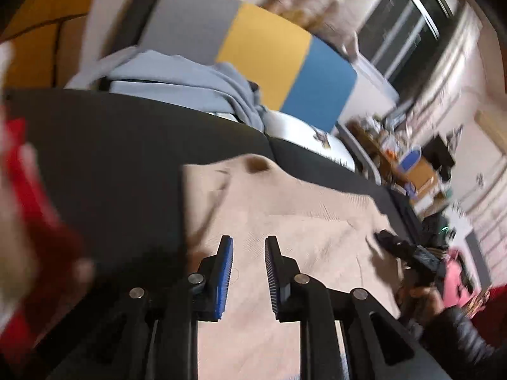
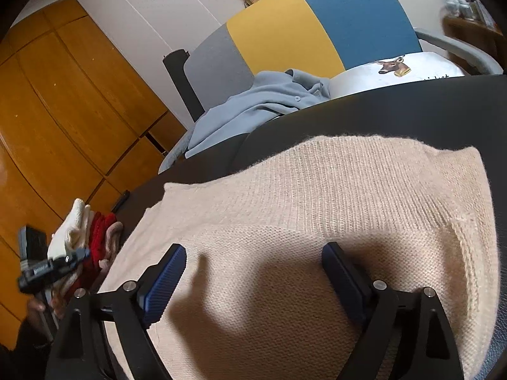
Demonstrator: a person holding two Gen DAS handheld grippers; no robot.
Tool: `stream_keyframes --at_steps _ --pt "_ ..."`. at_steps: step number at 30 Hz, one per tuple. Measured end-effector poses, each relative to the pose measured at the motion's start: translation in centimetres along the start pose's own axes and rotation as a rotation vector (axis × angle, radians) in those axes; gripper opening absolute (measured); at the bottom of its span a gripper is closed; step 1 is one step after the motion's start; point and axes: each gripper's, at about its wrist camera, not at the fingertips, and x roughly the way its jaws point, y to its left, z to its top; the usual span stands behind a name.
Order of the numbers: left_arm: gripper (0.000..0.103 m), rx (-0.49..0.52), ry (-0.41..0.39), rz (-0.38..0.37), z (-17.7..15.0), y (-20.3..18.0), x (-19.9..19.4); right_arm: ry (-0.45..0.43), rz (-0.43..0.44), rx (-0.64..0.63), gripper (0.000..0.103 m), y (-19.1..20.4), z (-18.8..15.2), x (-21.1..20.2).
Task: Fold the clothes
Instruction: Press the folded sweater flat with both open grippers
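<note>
While the beige sweater (image 2: 317,209) lies on the dark table (image 2: 412,104), we hold both grippers, left (image 1: 248,272) and right (image 2: 253,272), parted and empty above it.

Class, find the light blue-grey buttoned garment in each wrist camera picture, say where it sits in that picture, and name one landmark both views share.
Left wrist view: the blue-grey garment lies upper left of centre, behind the dark table's far edge.
Right wrist view: the garment lies at upper centre, again beyond the table edge.
Shared landmark: the grey, yellow and blue panel directly behind it.
</note>
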Motion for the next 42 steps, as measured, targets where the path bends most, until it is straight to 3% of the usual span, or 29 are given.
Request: stream_keyframes --at_steps 2,4,10,13,20,23,25,28,30,33,36,38,40,42 --pt "0.019 0.02 0.022 0.012 0.5 -0.9 3.3 0.015 -0.007 0.002 0.089 0.1 0.2 0.0" --pt "0.019 0.052 0.046 0.097 0.6 -1.3 5.6 0.051 -0.039 -0.009 0.089 0.6 0.4 -0.4" --pt "0.022 0.103 0.062 0.163 -1.3 0.2 5.6 0.103 -0.246 -0.166 0.096 1.3 -2.4 -4.6" --pt "0.022 0.099 0.066 0.154 -1.6 0.7 5.1 0.057 -0.233 -0.143 0.096 -1.0 -5.3 -7.1" --pt "0.022 0.112 0.081 0.179 -1.6 0.2 4.5 0.062 -0.283 -0.116 0.096 -1.3 -6.7 -8.1" --pt "0.021 0.1 0.057 0.182 -1.0 -0.4 3.4 0.083 -0.309 -0.079 0.096 -1.3 -6.1 -8.5" --pt "0.022 0.143 0.011 0.145 -1.1 -1.7 2.1 0.042 -0.285 -0.07 0.096 -0.7 -5.1 -9.4" --pt "0.024 0.204 0.015 0.068 -1.8 -3.7 1.6 0.002 -0.265 -0.09 0.096 -0.2 -3.2 -9.7" --pt "0.024 0.252 0.037 0.105 -2.6 -4.5 2.6 -0.002 -0.26 -0.115 0.096 -0.1 -1.8 -8.7" --pt "0.024 0.186 0.088 0.134 -4.3 -3.3 4.3 0.01 -0.268 -0.128 0.097 -0.5 -0.5 -5.9" --pt "0.025 0.144 0.059 0.122 -4.9 -2.7 3.9 0.095 -0.409 -0.078 0.099 -3.1 -1.2 -2.3" --pt "0.025 0.103 0.068 0.091 -4.2 -2.1 3.1 0.072 -0.423 -0.098 0.102 -3.2 -1.5 -2.2" --pt "0.025 0.002 0.032 0.038 -2.7 -0.2 1.7 0.058 -0.431 -0.113 0.103 -3.2 -1.7 -2.1" --pt "0.027 -0.058 0.01 0.043 -1.2 1.6 1.0 0.06 -0.433 -0.115 0.103 -3.3 -1.5 -2.0"
